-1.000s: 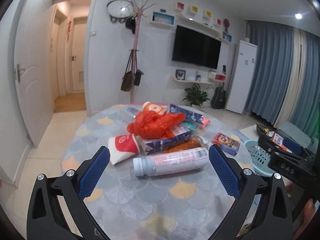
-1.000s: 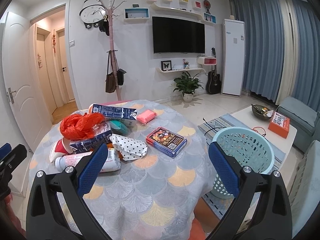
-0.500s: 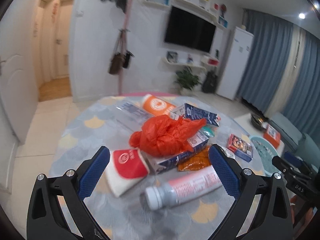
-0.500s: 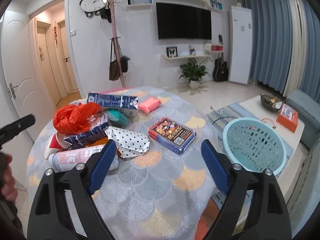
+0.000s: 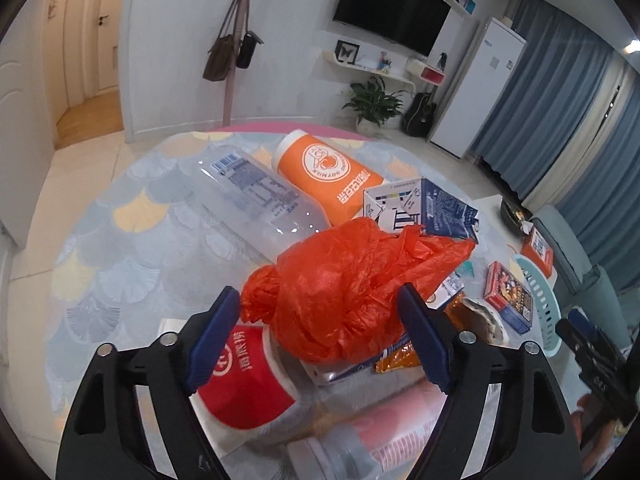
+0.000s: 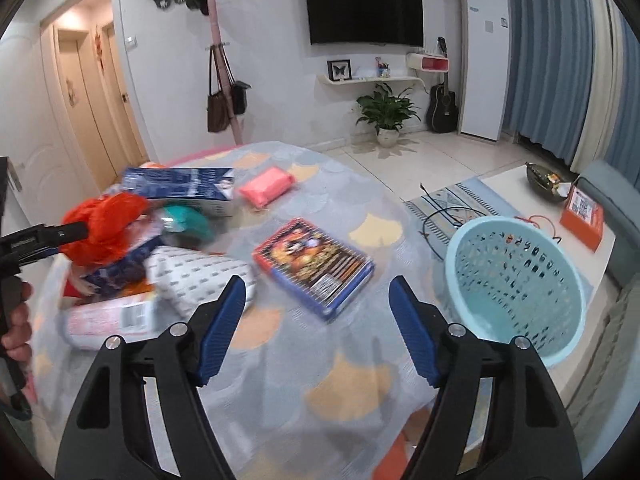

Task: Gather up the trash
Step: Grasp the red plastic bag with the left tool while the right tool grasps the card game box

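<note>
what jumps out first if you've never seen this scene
The crumpled orange plastic bag grabs the eye: it tops a heap of cartons and bottles on the round table, framed between the pads of the left gripper, whose jaws have just been closing. Next, the light blue basket past the table's right edge, and the colourful box ahead of the right gripper.

White walls [image 6: 272, 92], wall television [image 6: 362, 8], blue curtains [image 5: 560, 120]

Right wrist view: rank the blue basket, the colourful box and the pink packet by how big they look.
1. Blue basket, clearly largest.
2. Colourful box.
3. Pink packet, smallest, though it lies farther from the camera, so its true size against the box is unsure.
</note>
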A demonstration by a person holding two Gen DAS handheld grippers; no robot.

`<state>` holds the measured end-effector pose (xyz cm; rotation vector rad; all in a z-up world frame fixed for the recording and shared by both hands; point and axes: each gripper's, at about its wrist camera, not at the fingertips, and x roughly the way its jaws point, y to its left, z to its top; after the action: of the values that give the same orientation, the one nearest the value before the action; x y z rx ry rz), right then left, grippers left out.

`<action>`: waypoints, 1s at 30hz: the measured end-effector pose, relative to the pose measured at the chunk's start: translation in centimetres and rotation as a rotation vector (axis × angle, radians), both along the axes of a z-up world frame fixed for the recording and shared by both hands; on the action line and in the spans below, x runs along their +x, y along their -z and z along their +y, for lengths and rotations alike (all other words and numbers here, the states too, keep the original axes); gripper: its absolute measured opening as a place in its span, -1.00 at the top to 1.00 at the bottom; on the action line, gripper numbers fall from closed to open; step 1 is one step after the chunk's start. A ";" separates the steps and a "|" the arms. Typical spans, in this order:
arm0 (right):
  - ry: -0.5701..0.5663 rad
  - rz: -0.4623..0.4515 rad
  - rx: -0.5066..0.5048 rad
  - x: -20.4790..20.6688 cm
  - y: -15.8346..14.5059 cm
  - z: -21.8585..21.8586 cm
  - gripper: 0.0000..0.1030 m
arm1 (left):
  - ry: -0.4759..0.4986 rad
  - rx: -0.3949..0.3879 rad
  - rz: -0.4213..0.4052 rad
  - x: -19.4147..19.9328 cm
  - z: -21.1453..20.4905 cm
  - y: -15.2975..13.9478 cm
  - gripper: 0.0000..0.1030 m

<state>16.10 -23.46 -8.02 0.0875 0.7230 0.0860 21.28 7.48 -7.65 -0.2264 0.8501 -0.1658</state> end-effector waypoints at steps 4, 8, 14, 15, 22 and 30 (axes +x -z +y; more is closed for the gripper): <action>-0.038 0.030 -0.022 2.3 1.0 -0.5 -0.67 | 0.002 0.012 -0.007 0.2 -0.3 -0.2 -0.37; -0.076 0.062 -0.036 4.1 2.1 -0.6 -0.73 | 0.030 0.010 -0.012 0.0 -0.7 -0.4 -0.06; -0.150 0.106 -0.095 6.8 3.8 0.1 -0.75 | 0.034 0.030 -0.035 -0.5 -1.5 -0.4 0.02; -0.164 0.112 -0.101 7.2 3.9 0.3 -0.75 | 0.035 0.029 -0.037 -0.5 -1.5 -0.5 0.02; -0.222 0.162 -0.080 8.4 4.7 0.7 -0.74 | 0.034 0.028 -0.111 -1.7 -1.6 -1.2 0.06; -0.209 0.138 -0.067 6.8 4.3 0.8 -0.34 | 0.040 0.015 -0.166 -3.7 -2.4 -2.6 0.07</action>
<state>22.88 -22.67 -12.29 -0.0473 0.8706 0.2575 17.54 5.05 -5.01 -0.1792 0.6910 -0.2129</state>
